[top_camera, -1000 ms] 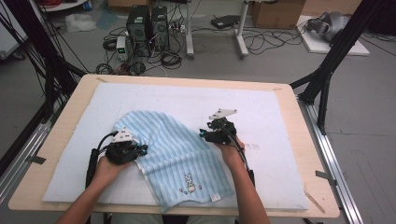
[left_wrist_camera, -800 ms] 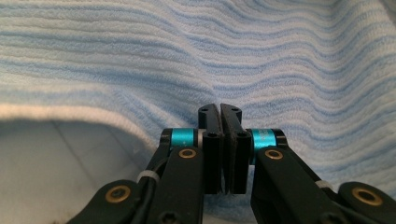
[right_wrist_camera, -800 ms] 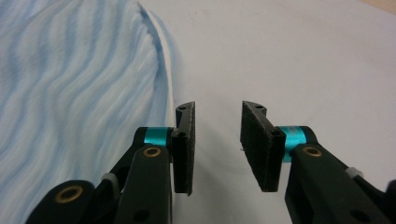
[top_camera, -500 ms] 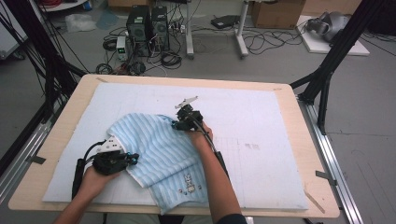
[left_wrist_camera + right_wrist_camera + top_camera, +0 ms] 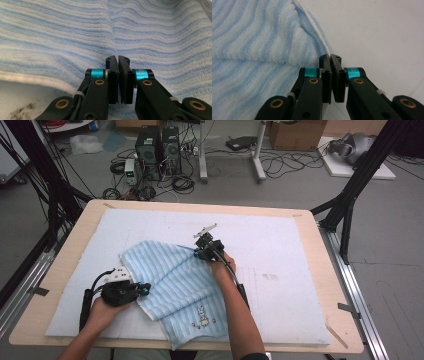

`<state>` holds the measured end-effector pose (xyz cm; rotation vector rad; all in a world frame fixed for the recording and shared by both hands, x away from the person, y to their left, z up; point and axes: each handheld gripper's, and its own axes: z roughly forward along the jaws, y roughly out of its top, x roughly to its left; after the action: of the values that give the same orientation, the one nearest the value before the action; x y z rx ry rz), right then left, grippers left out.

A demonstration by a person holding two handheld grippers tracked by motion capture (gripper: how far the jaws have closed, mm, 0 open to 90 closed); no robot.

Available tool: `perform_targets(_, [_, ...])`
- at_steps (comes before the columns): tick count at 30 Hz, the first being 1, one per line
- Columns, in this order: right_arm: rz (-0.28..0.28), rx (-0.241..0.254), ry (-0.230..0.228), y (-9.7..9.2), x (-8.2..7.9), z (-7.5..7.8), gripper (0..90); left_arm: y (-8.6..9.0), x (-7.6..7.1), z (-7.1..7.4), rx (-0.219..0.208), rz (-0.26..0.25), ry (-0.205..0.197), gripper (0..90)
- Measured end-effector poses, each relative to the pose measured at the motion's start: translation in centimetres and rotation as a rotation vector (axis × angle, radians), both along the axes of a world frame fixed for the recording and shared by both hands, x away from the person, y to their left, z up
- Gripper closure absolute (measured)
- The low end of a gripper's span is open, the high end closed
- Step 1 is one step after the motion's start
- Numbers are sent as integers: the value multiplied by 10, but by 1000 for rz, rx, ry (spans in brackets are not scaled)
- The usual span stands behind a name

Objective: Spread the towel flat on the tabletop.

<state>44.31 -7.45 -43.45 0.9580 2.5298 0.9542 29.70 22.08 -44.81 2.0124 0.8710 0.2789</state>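
A blue and white striped towel (image 5: 175, 285) lies rumpled on the white mat (image 5: 280, 250), with a small embroidered animal (image 5: 201, 312) near its front corner. My left gripper (image 5: 145, 289) sits at the towel's left edge. In the left gripper view its jaws (image 5: 117, 58) stand pressed together against the striped cloth (image 5: 62, 37), beside the white hem. My right gripper (image 5: 198, 251) is at the towel's far corner. Its jaws have just been closing, and in the right gripper view they (image 5: 330, 58) pinch the white hem (image 5: 317, 32) of the towel (image 5: 249, 37).
The mat covers most of a wooden table (image 5: 60, 270). Bare mat stretches to the right and behind the towel. Beyond the far edge, computer towers (image 5: 157, 145) and cables lie on the floor. Black frame legs (image 5: 350, 205) rise by the table's right side.
My right gripper has moved left and away from me to the towel's far corner and closed on the hem. The left hand has drawn slightly toward me, and the towel has shifted shape.
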Motion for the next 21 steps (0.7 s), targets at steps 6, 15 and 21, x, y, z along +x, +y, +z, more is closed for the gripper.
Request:
perform_targets(6, [-33, 13, 4, -25, -9, 2, 877, -7, 7, -1, -14, 4, 2, 855])
perform_targets(15, [-75, 5, 18, -62, -27, 4, 877, -27, 14, -3, -32, -37, 30, 853])
perform_targets(21, [-100, 4, 28, -87, -44, 4, 877, -38, 15, -3, -37, -82, 53, 835])
